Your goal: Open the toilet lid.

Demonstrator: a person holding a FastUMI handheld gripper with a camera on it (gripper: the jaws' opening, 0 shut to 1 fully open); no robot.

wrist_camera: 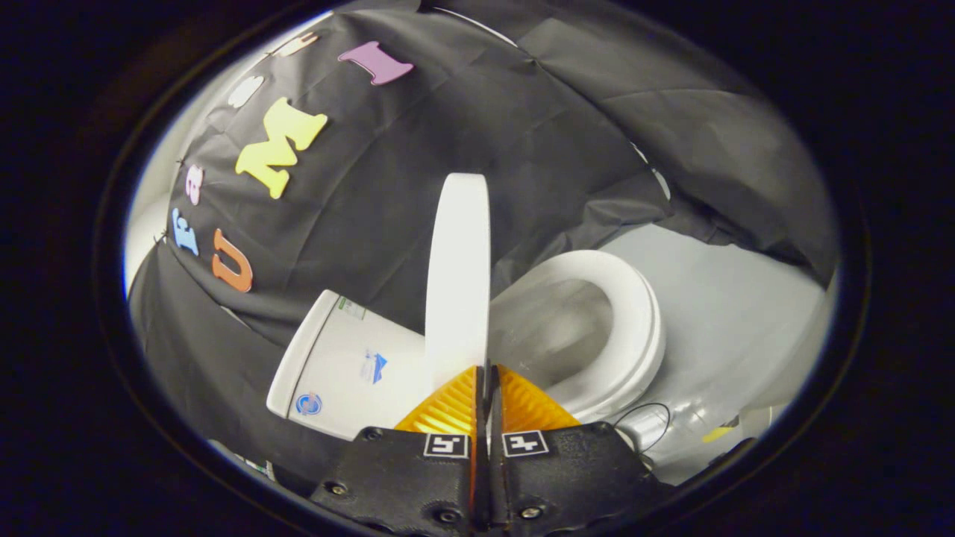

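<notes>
I hold the gripper (486, 373) with its fingers pressed together just under the raised toilet lid (458, 268), edge-on and upright between the tank (351, 365) and the open seat (630, 328); the lid looks fully lifted, apparently pushed up rather than pinched.

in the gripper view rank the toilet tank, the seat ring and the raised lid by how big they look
1. seat ring, widest spread.
2. toilet tank and lid: unsure, the lid shows edge-on and nearest the camera, with the tool closed just below its edge.
</notes>
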